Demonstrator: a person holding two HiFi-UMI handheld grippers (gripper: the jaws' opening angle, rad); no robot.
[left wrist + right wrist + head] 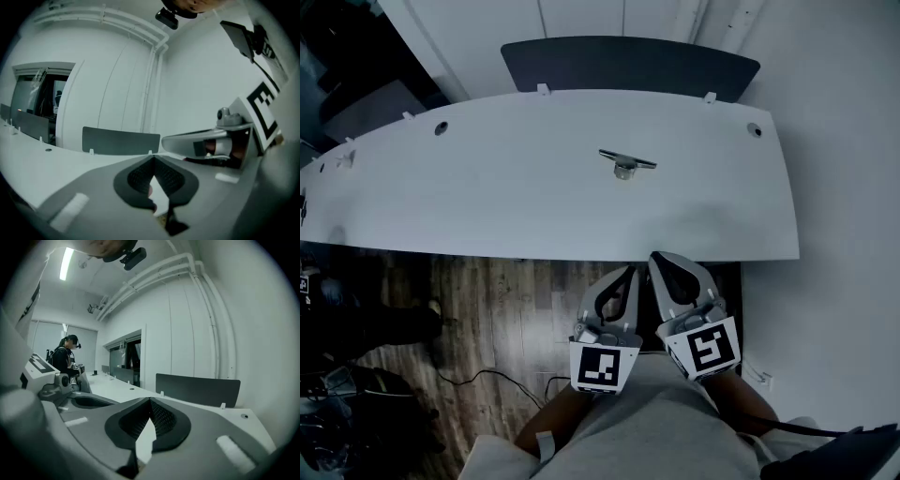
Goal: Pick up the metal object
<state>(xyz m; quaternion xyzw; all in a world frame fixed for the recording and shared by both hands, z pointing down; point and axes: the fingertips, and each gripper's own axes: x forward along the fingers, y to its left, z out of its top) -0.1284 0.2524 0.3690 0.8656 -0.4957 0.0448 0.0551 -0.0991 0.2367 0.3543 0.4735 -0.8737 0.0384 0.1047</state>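
A small metal object (625, 163), a flat bar on a round base, sits on the long white table (487, 197) right of its middle. Both grippers are held close to the person's body, short of the table's near edge and well away from the object. My left gripper (631, 271) is shut and holds nothing; its jaw tips meet in the left gripper view (153, 159). Beside it, my right gripper (657, 257) is also shut and empty, with its tips touching in the right gripper view (150, 401). Neither gripper view shows the metal object.
A dark panel (628, 61) stands along the table's far edge. Round cable holes (441, 128) dot the table. Wooden floor (497, 309) with a cable lies below the near edge. A white wall (844, 141) runs on the right. A person (65, 359) stands far left.
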